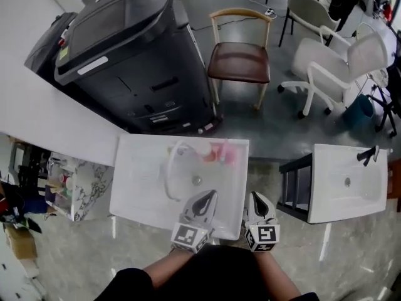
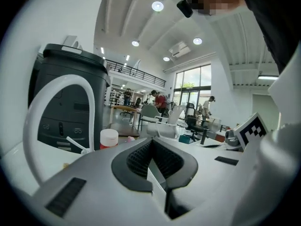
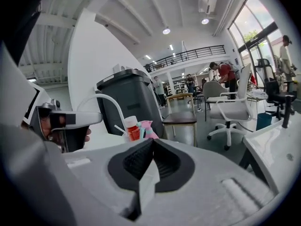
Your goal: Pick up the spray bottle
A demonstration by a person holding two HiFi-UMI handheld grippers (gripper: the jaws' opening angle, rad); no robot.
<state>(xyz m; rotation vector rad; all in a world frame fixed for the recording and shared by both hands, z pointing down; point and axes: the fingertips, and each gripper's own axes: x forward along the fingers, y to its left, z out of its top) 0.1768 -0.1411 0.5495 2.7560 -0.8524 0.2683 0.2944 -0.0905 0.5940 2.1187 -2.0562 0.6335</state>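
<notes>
The pink spray bottle point(image 1: 227, 150) stands at the far rim of a white sink point(image 1: 135, 190), beside a red bottle with a white cap point(image 3: 132, 129). The right gripper view also shows the spray bottle point(image 3: 148, 127), well beyond the jaws. My left gripper point(image 1: 208, 194) hovers over the sink's near right part, jaws shut and empty. My right gripper point(image 1: 257, 196) sits just right of the sink's near corner, also shut with nothing in it. In the left gripper view only the red bottle point(image 2: 109, 139) and the white faucet arch point(image 2: 56, 102) show; the spray bottle is hidden.
A curved white faucet point(image 1: 170, 165) rises over the basin. Behind the sink stand a large black bin point(image 1: 138, 61) and a wooden chair point(image 1: 240, 61). White office chairs point(image 1: 326, 61) and a second sink point(image 1: 332, 196) are at the right.
</notes>
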